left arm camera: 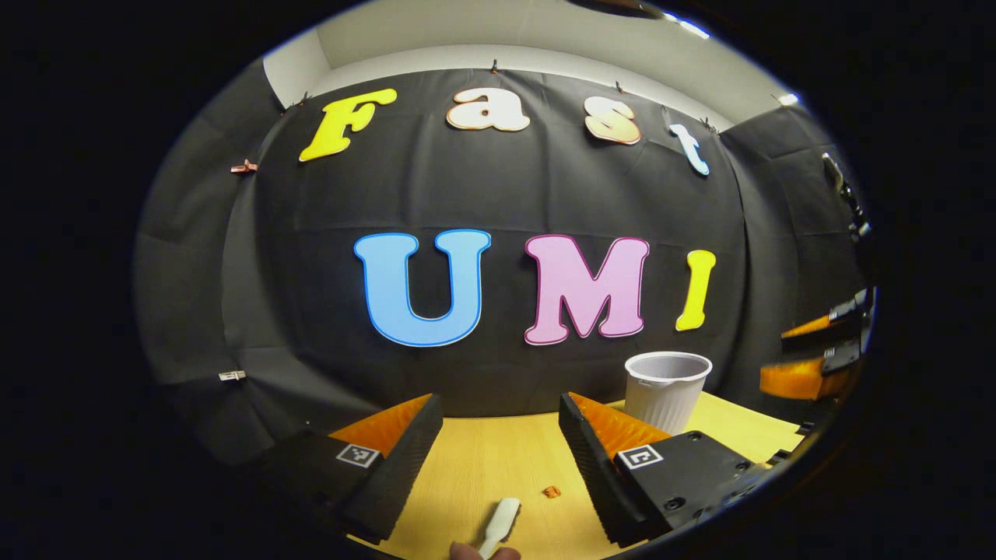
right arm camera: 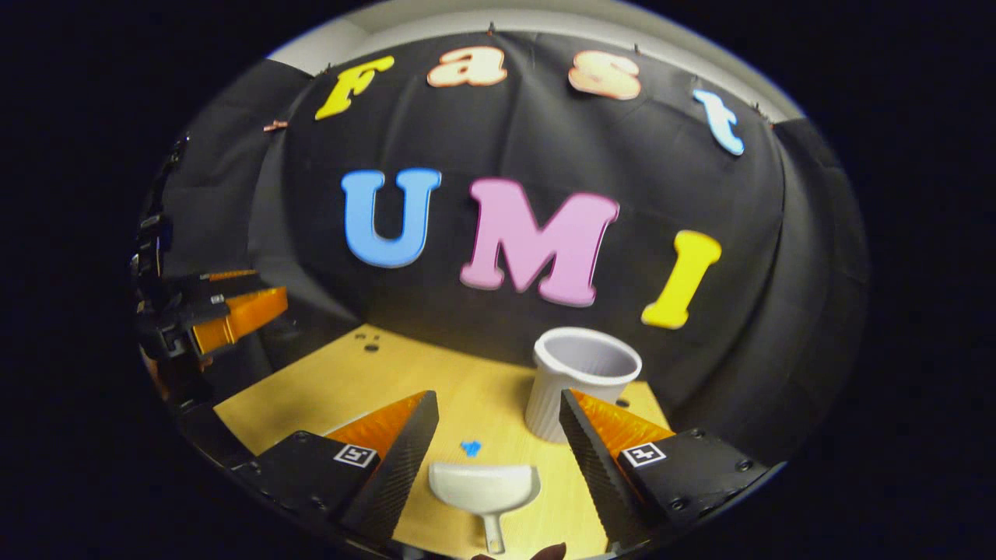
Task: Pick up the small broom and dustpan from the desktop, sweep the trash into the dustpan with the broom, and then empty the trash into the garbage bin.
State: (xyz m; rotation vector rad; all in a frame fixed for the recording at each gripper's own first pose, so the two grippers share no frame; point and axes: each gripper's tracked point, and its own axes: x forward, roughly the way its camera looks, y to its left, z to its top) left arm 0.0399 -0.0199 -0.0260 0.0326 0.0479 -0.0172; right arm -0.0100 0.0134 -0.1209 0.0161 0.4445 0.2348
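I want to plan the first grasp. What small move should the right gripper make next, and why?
Probably lower the right gripper toward the thin handle of the small white plastic dustpan. Its fingers stand open with the dustpan lying flat on the yellow wooden desktop between them, ungrasped, and a blue scrap waits just beyond.

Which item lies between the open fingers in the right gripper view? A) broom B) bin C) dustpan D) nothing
C: the dustpan lies flat on the desk between the right gripper fingers, handle toward the camera, untouched; the bin stands behind.
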